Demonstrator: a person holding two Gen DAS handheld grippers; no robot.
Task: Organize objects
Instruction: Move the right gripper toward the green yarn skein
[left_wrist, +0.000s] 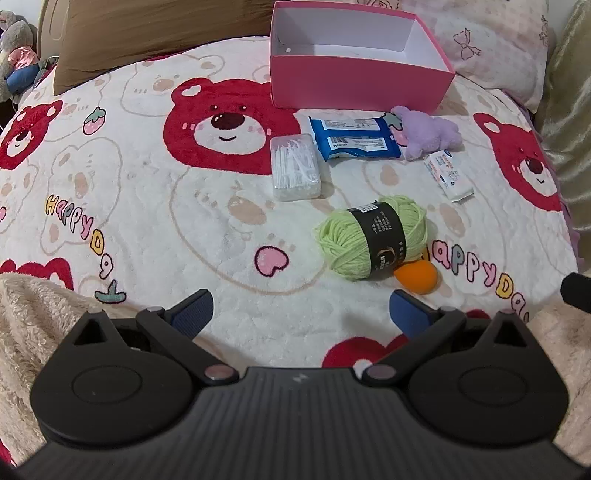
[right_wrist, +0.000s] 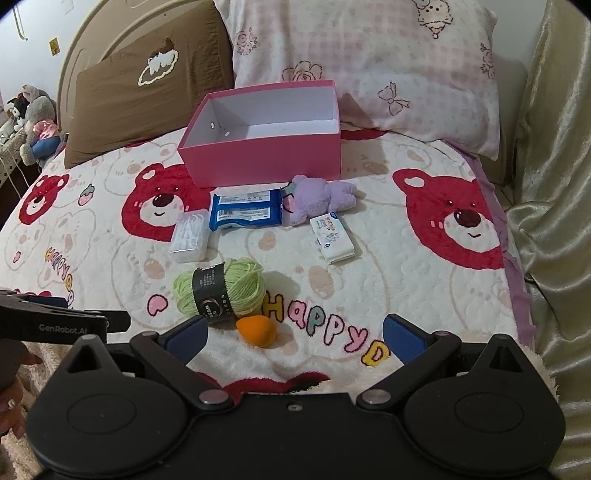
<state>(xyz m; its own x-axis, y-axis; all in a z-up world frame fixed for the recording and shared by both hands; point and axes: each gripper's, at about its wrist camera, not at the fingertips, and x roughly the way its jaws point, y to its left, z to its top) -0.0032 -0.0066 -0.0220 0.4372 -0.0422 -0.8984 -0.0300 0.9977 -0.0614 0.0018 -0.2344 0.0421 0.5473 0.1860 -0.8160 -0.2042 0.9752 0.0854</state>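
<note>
Lying on a bed with a bear blanket (right_wrist: 424, 288) are all the things to tidy. A pink box (right_wrist: 266, 162) sits at the back, near the pillows, with its top off, and no things show inside it. Just in front of the box lie a blue packet (right_wrist: 245, 210) and a purple soft toy (right_wrist: 317, 197), side by side and touching. A clear case of little white picks (right_wrist: 188, 236) lies to the left of the blue packet. A small white tissue pack (right_wrist: 332, 240) lies to the right, just below the purple toy.

Closer to the front is a ball of green yarn (right_wrist: 221, 290) with a black paper band around it. An orange sponge (right_wrist: 256, 330), shaped like an egg, sits right beside the yarn and touches it.

The left gripper (left_wrist: 299, 314) hangs low over the blanket with its jaws wide apart and nothing between them. The yarn (left_wrist: 369, 236) and the orange sponge (left_wrist: 417, 277) are just ahead of it, a bit to the right.

The right gripper (right_wrist: 293, 336) also has its jaws wide apart and holds nothing. The orange sponge lies between its blue fingers, nearer the left one.

A brown pillow (right_wrist: 147, 85) and a pink pillow (right_wrist: 369, 70) lean at the head of the bed.
</note>
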